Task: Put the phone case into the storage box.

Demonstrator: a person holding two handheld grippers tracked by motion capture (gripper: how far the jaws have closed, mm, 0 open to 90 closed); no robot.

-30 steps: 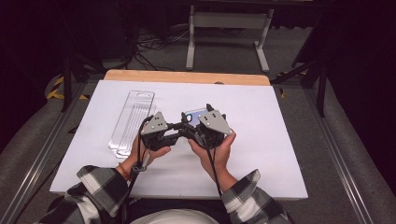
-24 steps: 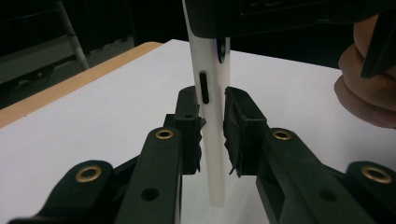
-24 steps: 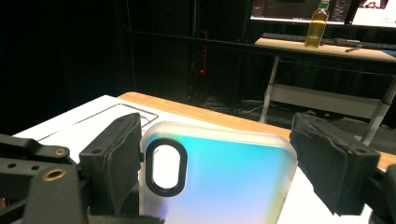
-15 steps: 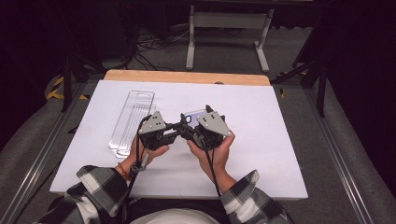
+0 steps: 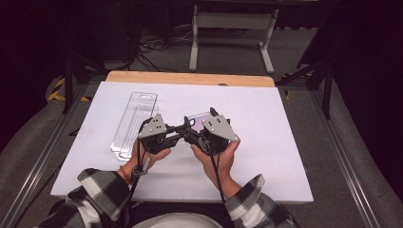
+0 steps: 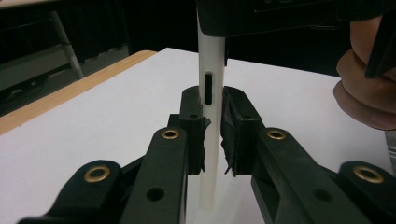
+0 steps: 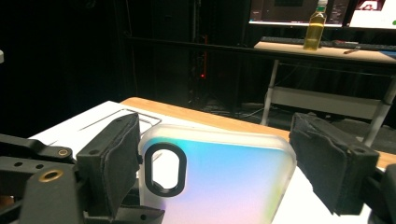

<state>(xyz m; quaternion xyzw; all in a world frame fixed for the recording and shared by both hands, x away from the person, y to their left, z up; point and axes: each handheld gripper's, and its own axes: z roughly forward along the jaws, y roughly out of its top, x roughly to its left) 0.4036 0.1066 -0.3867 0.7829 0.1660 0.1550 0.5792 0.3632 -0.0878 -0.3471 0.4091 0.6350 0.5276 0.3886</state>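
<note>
1. No word, number, brand or label can be read on any object on the table [image 5: 285, 156].
2. The monitors [image 7: 285, 11] in the background of the right gripper view show lit content, too small and blurred to read.

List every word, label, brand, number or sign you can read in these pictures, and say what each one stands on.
None can be read.
Phone case: iridescent back, no print or logo visible.
Clear plastic package: no legible label.
Bottle on the far desk: label too small and blurred to read.
Monitors behind it: bright screen content, too blurred to read.
</note>
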